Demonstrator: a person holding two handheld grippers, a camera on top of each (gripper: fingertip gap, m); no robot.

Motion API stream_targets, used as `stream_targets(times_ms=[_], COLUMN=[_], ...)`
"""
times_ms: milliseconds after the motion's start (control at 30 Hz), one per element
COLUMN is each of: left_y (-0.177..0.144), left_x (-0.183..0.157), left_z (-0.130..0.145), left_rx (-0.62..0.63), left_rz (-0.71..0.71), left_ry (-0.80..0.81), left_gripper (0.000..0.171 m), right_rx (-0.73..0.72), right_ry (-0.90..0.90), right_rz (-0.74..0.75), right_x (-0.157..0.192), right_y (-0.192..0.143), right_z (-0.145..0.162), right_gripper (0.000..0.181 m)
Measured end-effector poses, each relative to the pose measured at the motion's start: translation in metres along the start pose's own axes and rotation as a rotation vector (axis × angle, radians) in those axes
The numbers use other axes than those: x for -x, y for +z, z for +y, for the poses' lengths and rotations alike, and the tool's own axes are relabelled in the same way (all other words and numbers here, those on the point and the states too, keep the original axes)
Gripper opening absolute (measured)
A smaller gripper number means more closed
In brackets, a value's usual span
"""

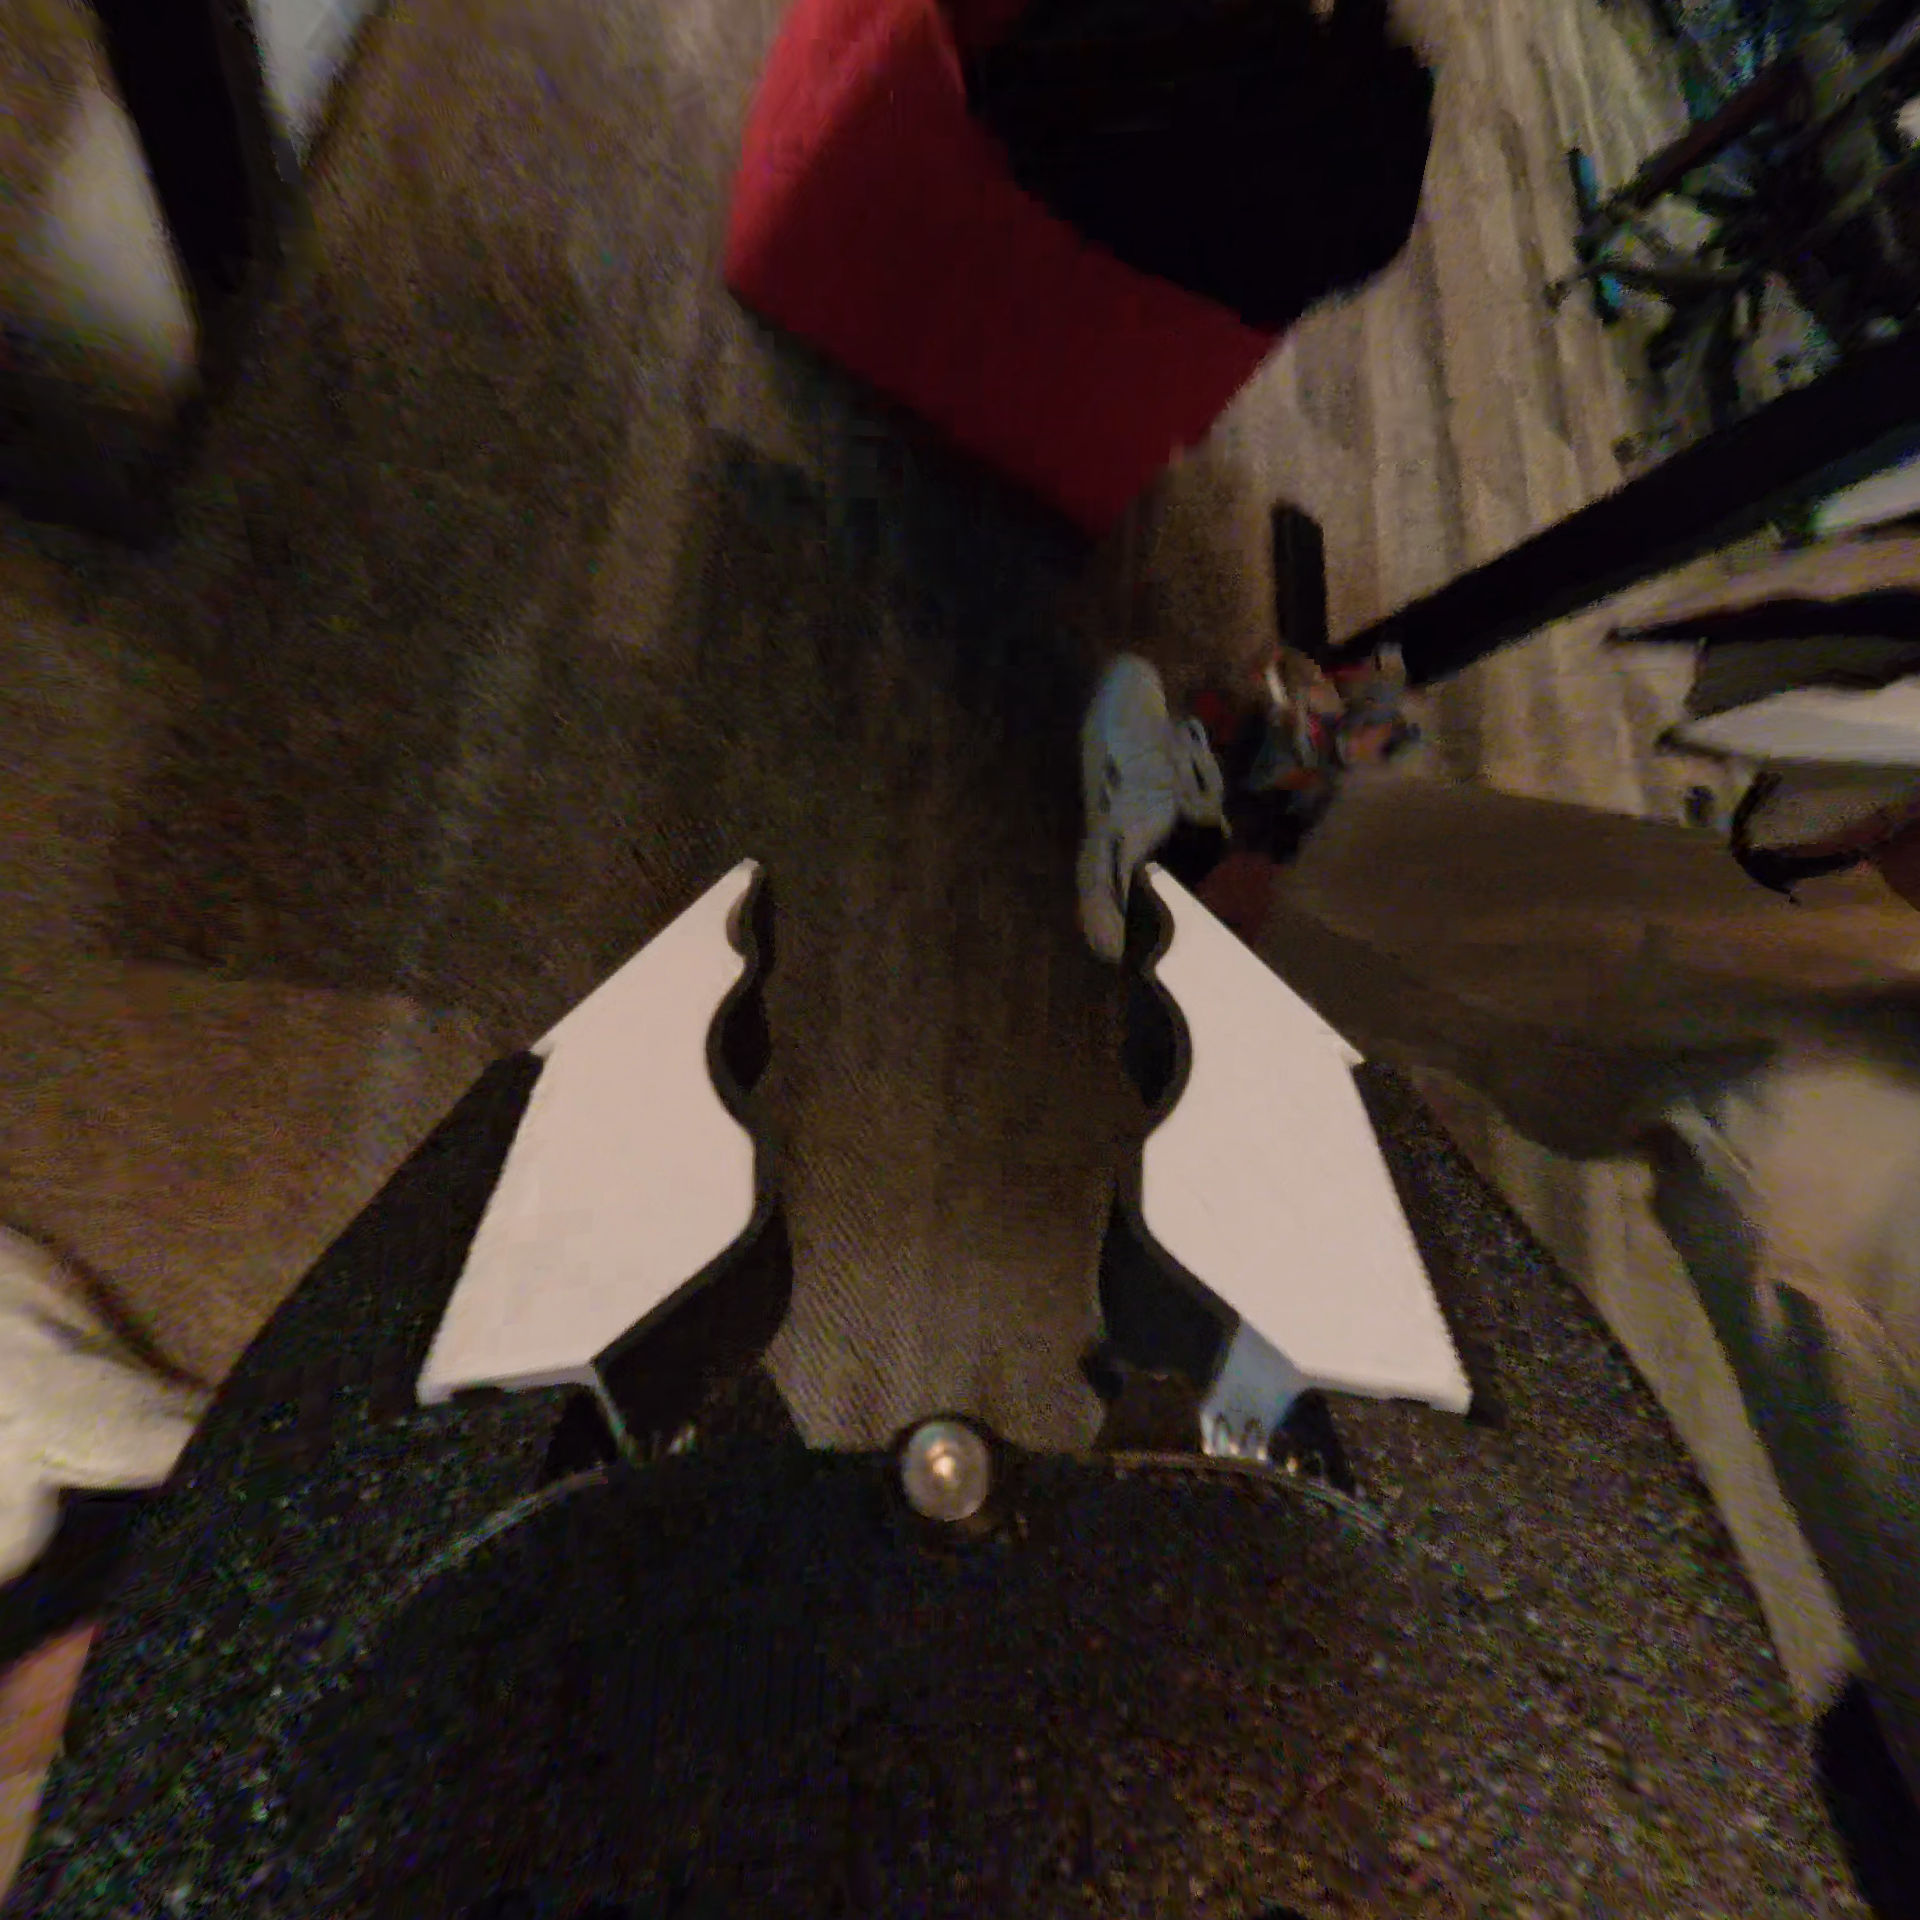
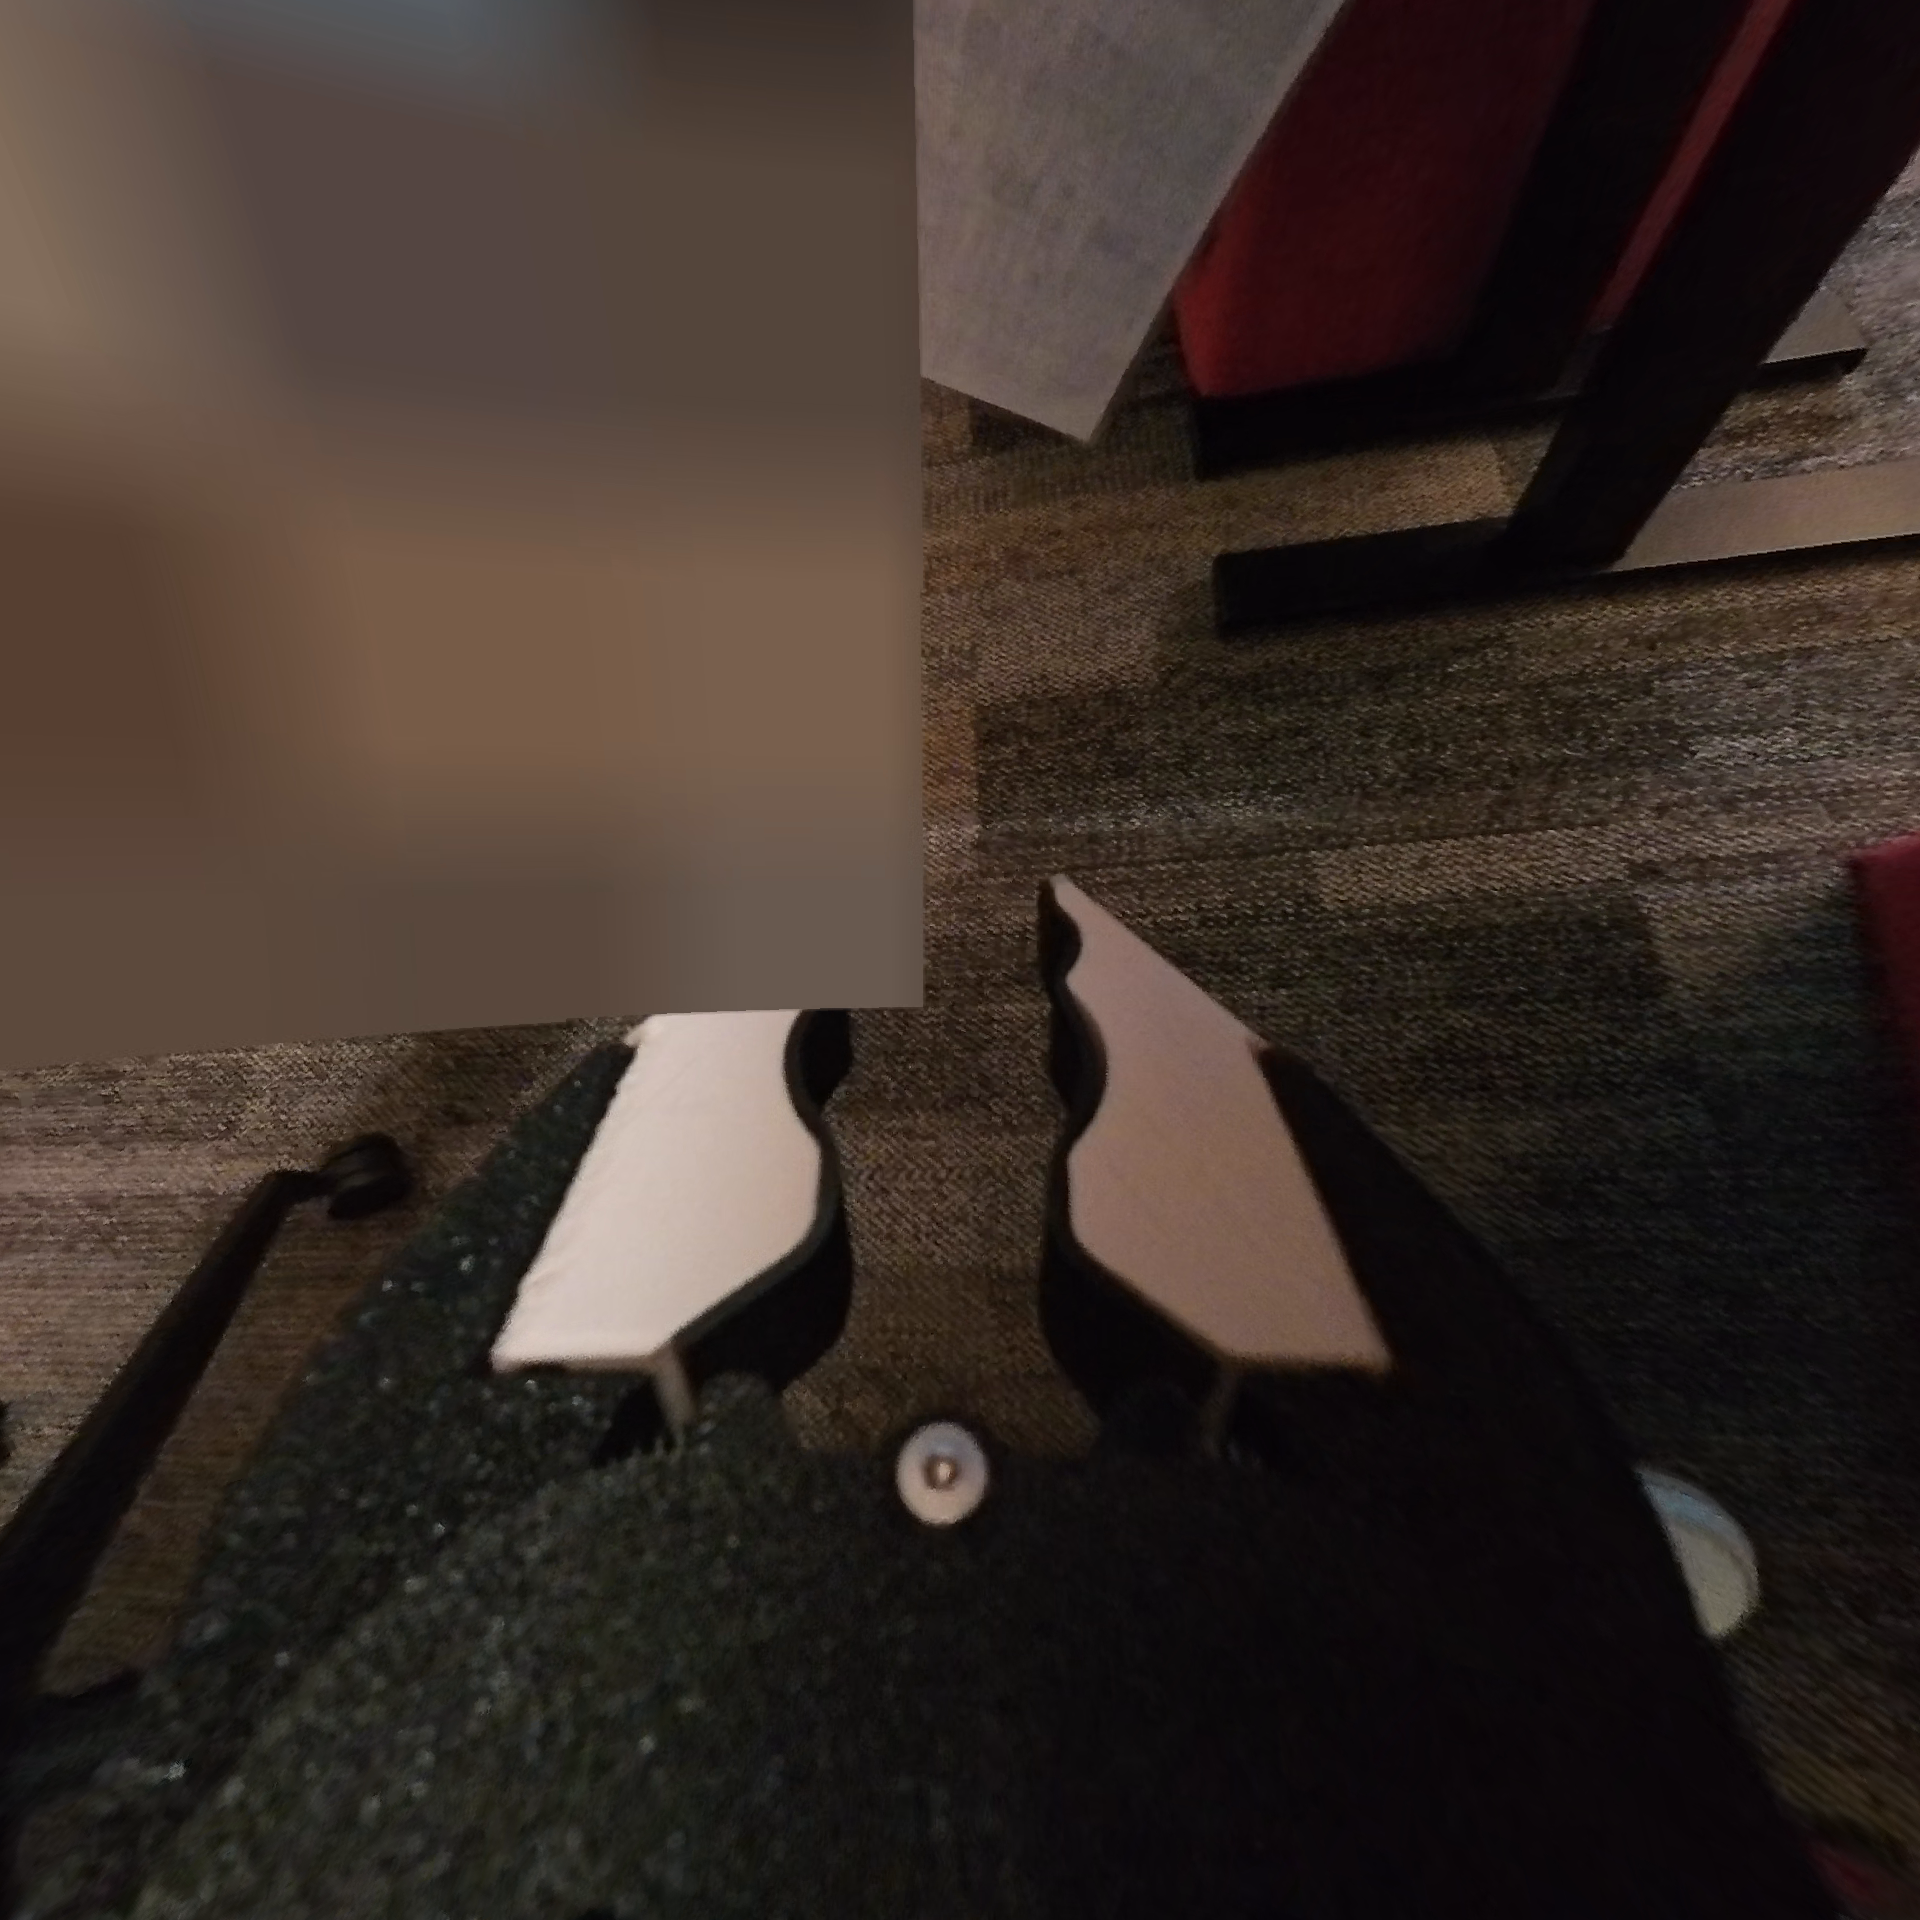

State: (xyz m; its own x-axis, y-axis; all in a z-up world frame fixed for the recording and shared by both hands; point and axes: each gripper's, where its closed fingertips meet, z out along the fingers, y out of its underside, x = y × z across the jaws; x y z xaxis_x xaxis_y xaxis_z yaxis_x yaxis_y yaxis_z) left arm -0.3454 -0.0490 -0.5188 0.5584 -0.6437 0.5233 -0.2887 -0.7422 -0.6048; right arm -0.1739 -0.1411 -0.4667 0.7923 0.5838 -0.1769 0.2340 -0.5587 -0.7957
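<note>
My left gripper [image 1: 951, 878] is open and empty, its white fingers [image 1: 644, 1122] spread above brown carpet [image 1: 520, 675]. A small crumpled pale grey-white object [image 1: 1132, 790] lies just beyond the right fingertip; the view is too blurred to tell what it is or whether it touches the finger. My right gripper [image 2: 935, 935] is also open and empty above grey-brown carpet [image 2: 1351, 790]. A blur patch hides its left fingertip. Nothing lies between either pair of fingers.
A red chair [image 1: 935, 260] stands ahead of the left gripper, with a black rod [image 1: 1610, 530] and colourful clutter [image 1: 1309, 727] to the right. In the right wrist view there is a red chair on a black frame [image 2: 1621, 416], a grey panel [image 2: 1039, 208] and a black bar with a caster [image 2: 364, 1174].
</note>
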Motion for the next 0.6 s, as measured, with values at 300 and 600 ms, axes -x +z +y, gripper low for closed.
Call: stream_targets(times_ms=[300, 600], left_y=[0.087, -0.076], left_x=[0.019, 0.136], left_z=[0.390, 0.605], left_rx=[0.520, 0.082], left_rz=[-0.183, -0.896], left_ry=[-0.901, -1.450], left_gripper=[0.056, 0.037], right_rx=[-0.055, 0.028], right_ry=[0.046, 0.036], right_rz=[-0.096, -0.130], right_x=[0.022, 0.032], right_y=[0.011, 0.033], right_z=[-0.026, -0.008], right_gripper=[0.036, 0.035])
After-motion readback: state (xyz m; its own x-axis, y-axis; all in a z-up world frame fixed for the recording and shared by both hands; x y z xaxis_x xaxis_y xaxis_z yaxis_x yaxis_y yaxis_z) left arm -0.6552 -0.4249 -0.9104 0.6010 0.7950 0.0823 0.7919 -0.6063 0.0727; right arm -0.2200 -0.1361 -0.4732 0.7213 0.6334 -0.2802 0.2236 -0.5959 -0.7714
